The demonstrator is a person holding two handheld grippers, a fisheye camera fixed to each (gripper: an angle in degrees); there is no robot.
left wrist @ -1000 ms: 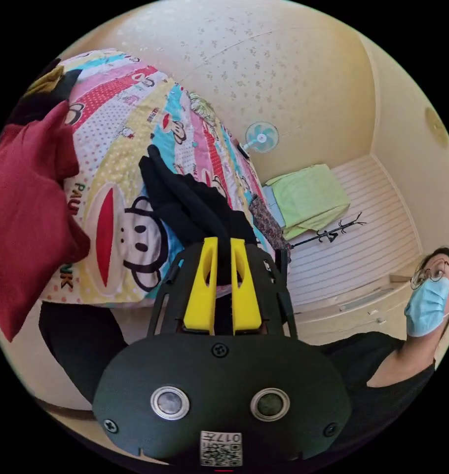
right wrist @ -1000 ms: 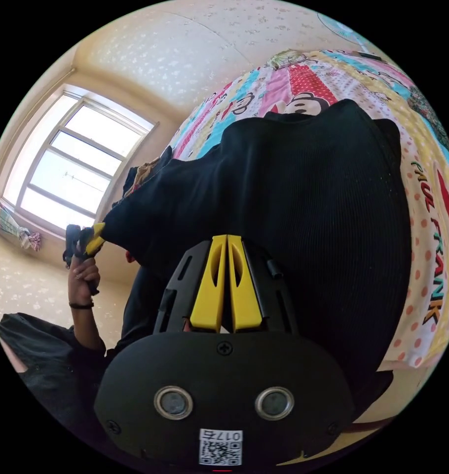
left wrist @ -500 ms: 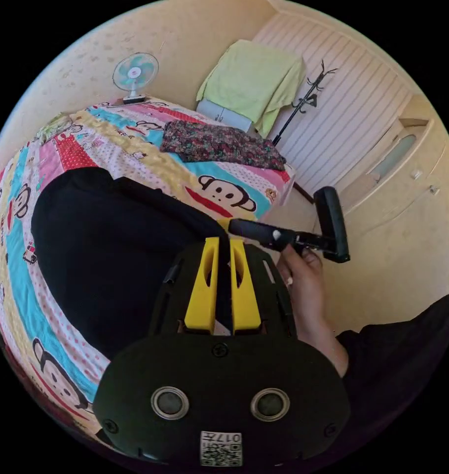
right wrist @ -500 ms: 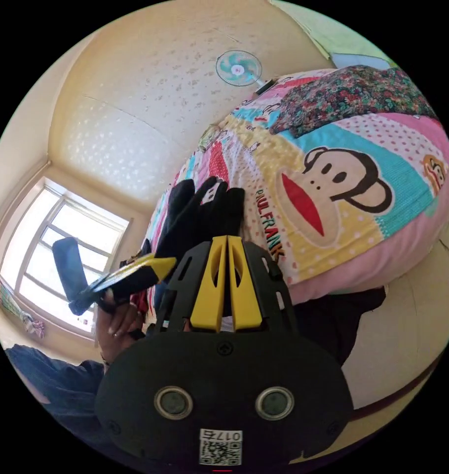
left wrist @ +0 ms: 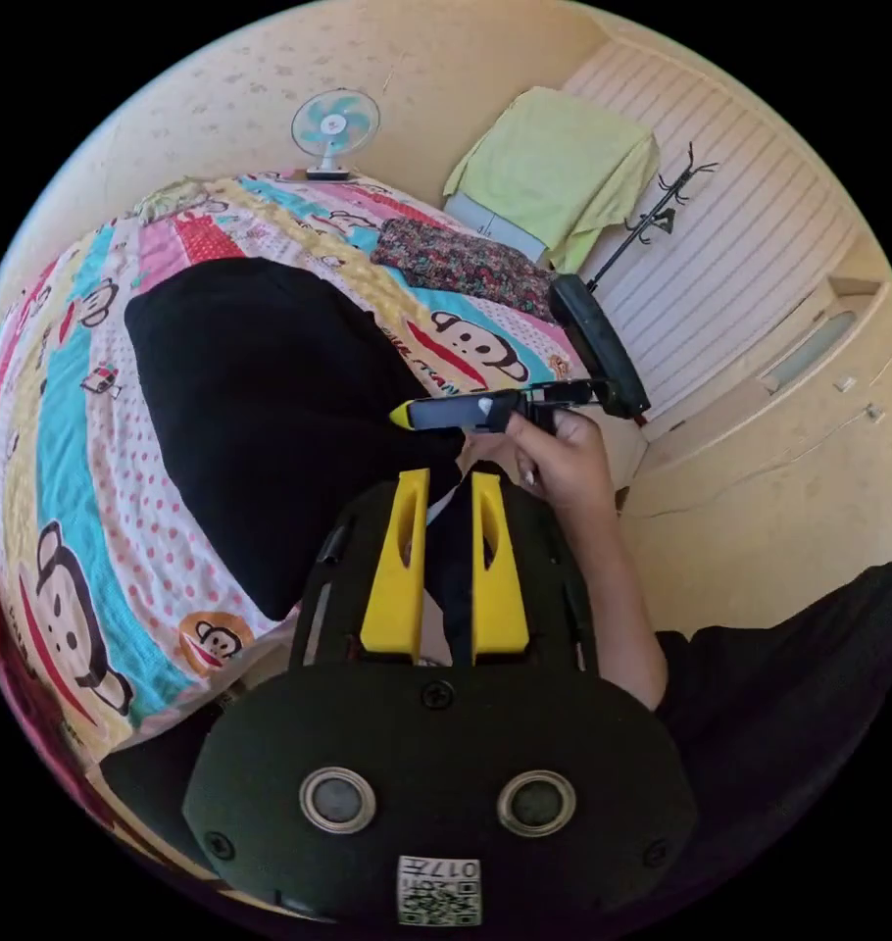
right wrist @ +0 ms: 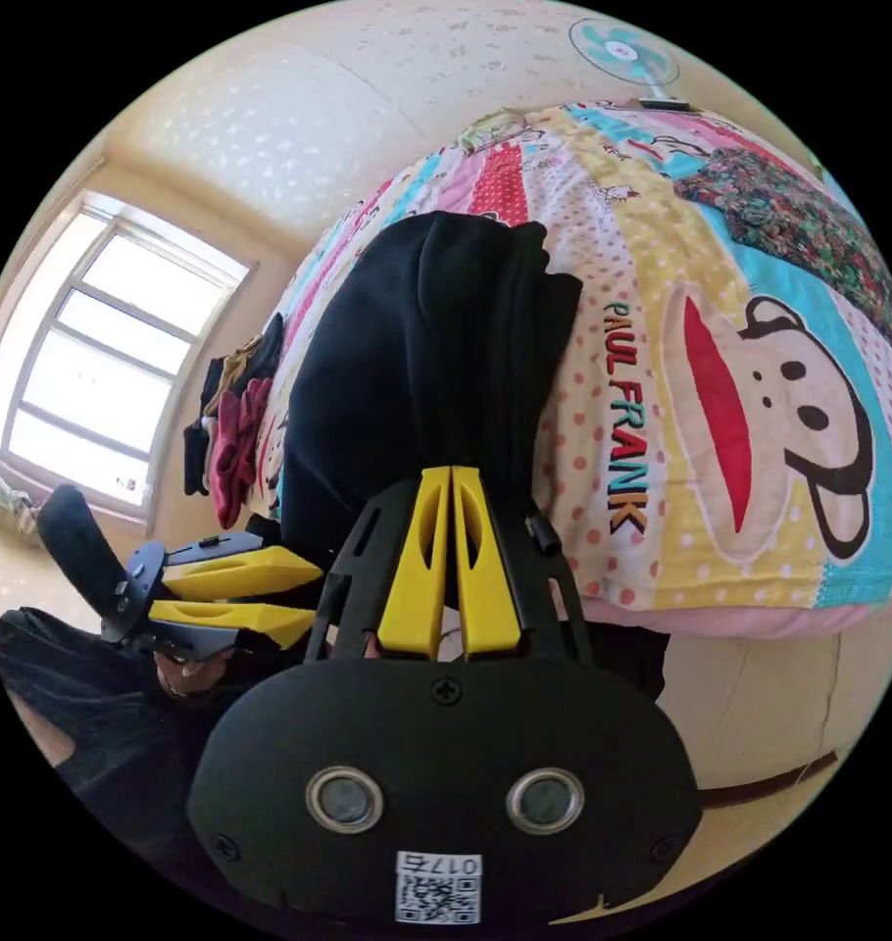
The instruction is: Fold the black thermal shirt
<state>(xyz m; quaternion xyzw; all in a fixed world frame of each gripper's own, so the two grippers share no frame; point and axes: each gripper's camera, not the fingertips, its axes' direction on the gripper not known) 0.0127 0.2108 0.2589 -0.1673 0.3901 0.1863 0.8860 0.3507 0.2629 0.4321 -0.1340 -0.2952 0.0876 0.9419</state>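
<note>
The black thermal shirt [right wrist: 417, 372] is being stretched toward 12 o'clock on the bed [right wrist: 760, 470]. Its near hem is being pinched by the right tool [right wrist: 451, 534], jaws nearly closed. The left tool [left wrist: 444, 549], at 9 o'clock beside it, is being held narrowly parted around black cloth.

The left gripper view looks from the bed's [left wrist: 93, 412] near edge across it toward a fan [left wrist: 333, 123], close in. The right gripper view faces the same bed [right wrist: 760, 323] from just alongside, seemingly lower. Both share the black shirt [left wrist: 270, 412] and fan [right wrist: 622, 49]
</note>
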